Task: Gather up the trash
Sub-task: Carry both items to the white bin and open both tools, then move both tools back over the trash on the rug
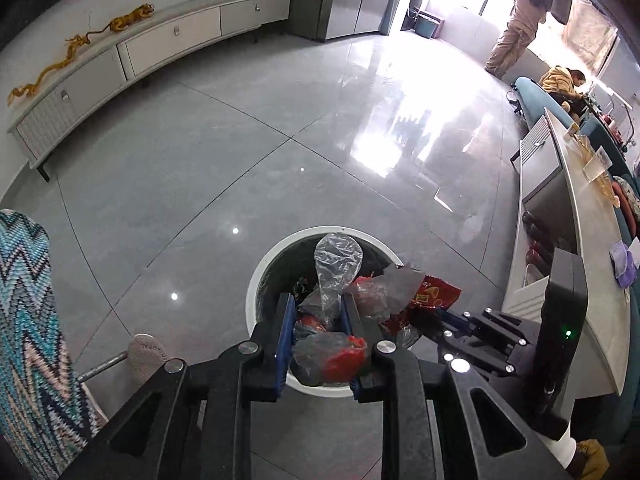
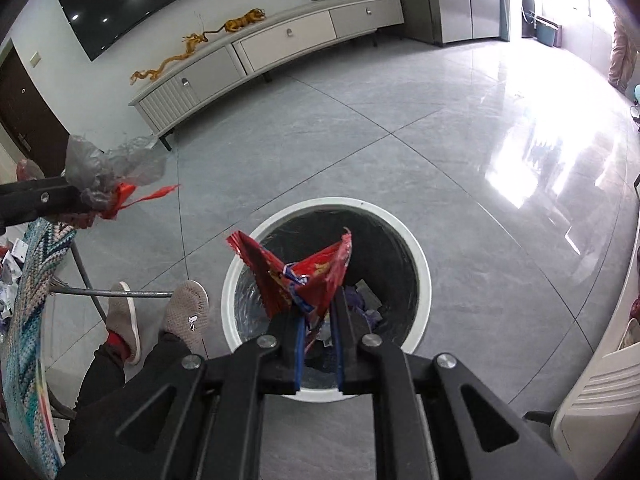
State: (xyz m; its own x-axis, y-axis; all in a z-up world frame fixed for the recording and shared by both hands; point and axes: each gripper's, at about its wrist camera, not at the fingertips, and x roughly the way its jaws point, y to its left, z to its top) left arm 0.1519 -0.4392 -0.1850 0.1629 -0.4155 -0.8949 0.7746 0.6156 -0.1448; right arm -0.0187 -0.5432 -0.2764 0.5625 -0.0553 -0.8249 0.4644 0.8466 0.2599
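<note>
Home living rm: TV (image 2: 120,4), low cabinet (image 2: 280,40), tiled floor (image 2: 400,140).

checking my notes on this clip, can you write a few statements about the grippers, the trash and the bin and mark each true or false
1. The right gripper holds a red snack wrapper above the bin. True.
2. The left gripper is empty. False: crumpled clear plastic with red bits sits between its fingers.
3. The bin is white-rimmed, round and dark inside. True.
4. The bin stands on a carpet. False: it stands on the grey tiled floor.
5. The bin has a lid on it. False: its mouth is open, with scraps visible inside.
6. Two beige slippers are beside the bin. True.
</note>
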